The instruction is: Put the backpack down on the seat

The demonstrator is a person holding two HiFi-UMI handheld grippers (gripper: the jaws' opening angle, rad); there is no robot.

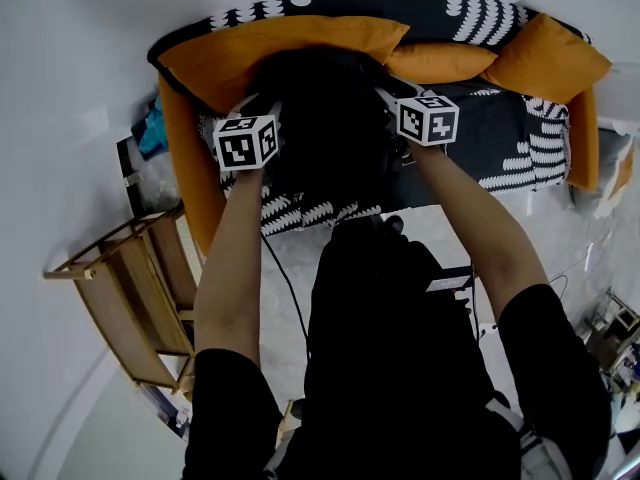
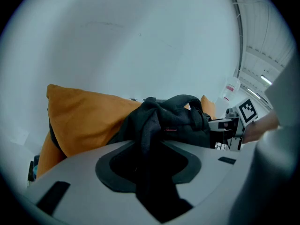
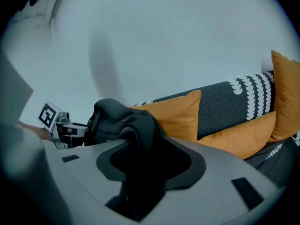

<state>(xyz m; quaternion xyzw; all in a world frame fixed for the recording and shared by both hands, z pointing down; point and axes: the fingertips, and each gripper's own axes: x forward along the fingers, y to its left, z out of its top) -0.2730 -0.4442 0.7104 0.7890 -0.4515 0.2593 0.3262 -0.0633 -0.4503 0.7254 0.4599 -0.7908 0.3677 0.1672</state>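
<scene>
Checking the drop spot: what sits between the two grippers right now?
The black backpack fills the whole stretch between the left gripper and the right gripper, in front of the orange cushion. The head view shows it.

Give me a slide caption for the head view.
Left gripper and right gripper flank a black backpack on the orange-cushioned sofa.

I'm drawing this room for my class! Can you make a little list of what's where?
Bag: black fabric backpack, on the sofa, against the orange cushion
Sofa: dark seat with white pattern
Left gripper: open, backpack fabric between its jaws
Right gripper: open, backpack fabric between its jaws
Beside sofa: wooden frame
</scene>
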